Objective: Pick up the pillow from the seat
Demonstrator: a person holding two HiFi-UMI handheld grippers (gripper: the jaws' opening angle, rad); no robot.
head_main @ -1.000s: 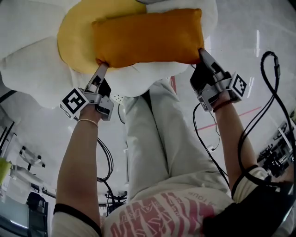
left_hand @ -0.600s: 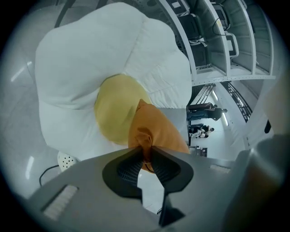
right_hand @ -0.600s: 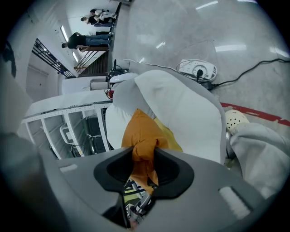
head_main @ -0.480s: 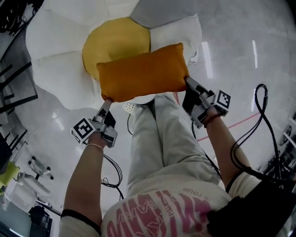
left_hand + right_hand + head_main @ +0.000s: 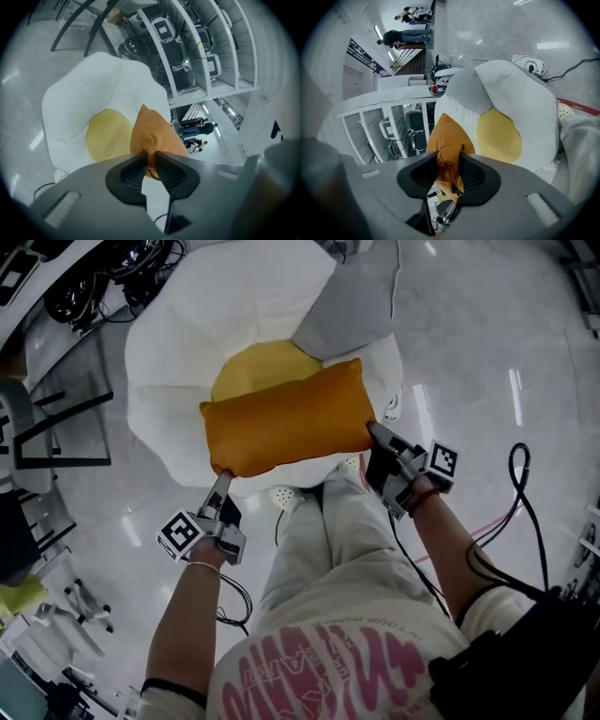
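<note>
An orange pillow [image 5: 286, 419] hangs in the air above a flower-shaped seat [image 5: 178, 381] with white petals and a yellow centre [image 5: 253, 371]. My left gripper [image 5: 221, 480] is shut on the pillow's near left corner [image 5: 149, 149]. My right gripper [image 5: 375, 434] is shut on its right corner [image 5: 448, 152]. In the left gripper view the pillow [image 5: 150, 136] bulges up beyond the jaws, with the seat [image 5: 84, 108] behind it. Fabric of the pillow [image 5: 446, 136] bunches between the pads in the right gripper view, and the seat [image 5: 520, 103] lies below.
A grey petal [image 5: 356, 301] lies at the seat's far right. Cables [image 5: 525, 512] trail on the glossy floor to the right. Dark chair frames [image 5: 56, 418] stand at the left, and shelving with equipment [image 5: 187, 42] rises behind the seat. People [image 5: 405, 33] stand far off.
Both grippers have lifted the pillow up off the seat and toward the person. The seat now shows smaller and almost whole beneath the pillow.
</note>
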